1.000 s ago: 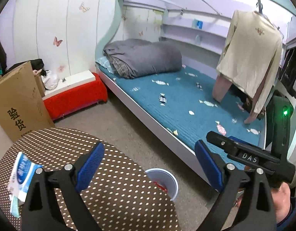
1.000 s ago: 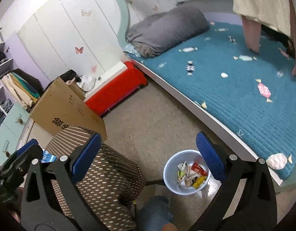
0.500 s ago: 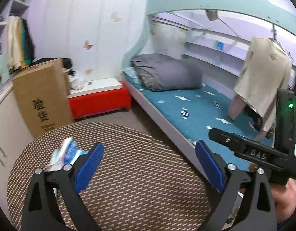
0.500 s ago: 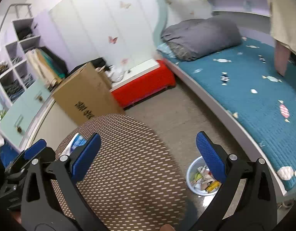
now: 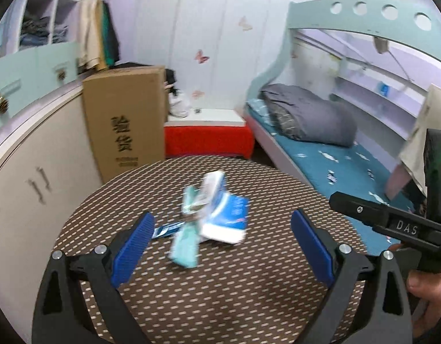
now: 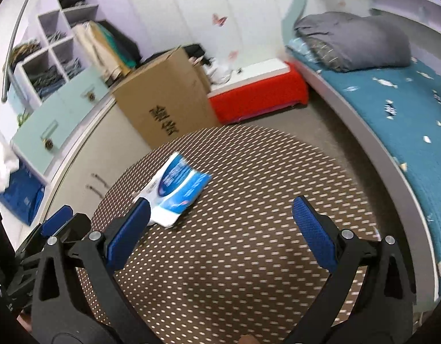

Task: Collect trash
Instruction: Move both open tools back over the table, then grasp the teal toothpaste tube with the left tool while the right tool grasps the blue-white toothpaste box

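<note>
Blue-and-white wrappers (image 5: 220,218) with a teal strip (image 5: 184,243) lie in a small heap on the round brown dotted table (image 5: 234,292). My left gripper (image 5: 223,246) is open and empty, hovering just short of the heap. My right gripper (image 6: 220,232) is open and empty above the same table (image 6: 249,258); the blue-and-white wrapper (image 6: 177,189) lies just beyond its left finger. The right gripper's body shows at the right of the left wrist view (image 5: 392,223). The trash bin is out of view.
A tall cardboard box (image 5: 126,126) stands behind the table next to a beige cabinet (image 5: 28,177). A red bench (image 5: 209,140) sits against the wall. The bed with blue mattress (image 6: 398,109) and grey duvet (image 6: 355,43) runs along the right.
Both grippers have swung left, from the floor bin and bed toward the table. The wrappers now lie centred in front of the left gripper. The bin has left both views.
</note>
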Tool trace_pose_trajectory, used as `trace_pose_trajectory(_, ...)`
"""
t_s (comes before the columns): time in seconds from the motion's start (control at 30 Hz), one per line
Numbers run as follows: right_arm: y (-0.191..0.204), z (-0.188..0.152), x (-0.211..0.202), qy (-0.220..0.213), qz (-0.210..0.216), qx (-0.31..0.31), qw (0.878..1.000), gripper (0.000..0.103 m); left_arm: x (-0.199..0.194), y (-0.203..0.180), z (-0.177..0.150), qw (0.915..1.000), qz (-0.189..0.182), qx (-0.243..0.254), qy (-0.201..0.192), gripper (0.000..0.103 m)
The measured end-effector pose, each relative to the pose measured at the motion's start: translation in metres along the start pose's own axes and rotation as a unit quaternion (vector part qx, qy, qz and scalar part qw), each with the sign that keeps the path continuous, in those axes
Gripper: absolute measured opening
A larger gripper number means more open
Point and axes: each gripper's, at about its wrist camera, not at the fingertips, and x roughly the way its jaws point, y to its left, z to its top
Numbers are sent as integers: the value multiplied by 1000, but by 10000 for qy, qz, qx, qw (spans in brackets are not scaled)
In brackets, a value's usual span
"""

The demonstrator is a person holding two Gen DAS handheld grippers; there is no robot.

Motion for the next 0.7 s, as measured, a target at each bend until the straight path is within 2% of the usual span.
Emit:
trace_pose_trajectory(0.37,50,-2,60,487,231,-301,9981,97,19,56,-27,9983,345,-360,303,94)
trace_pose_trajectory(0.7,84,14,127,739,304,-498,9956,97,45,73,-45,9961,362,-521,610,94)
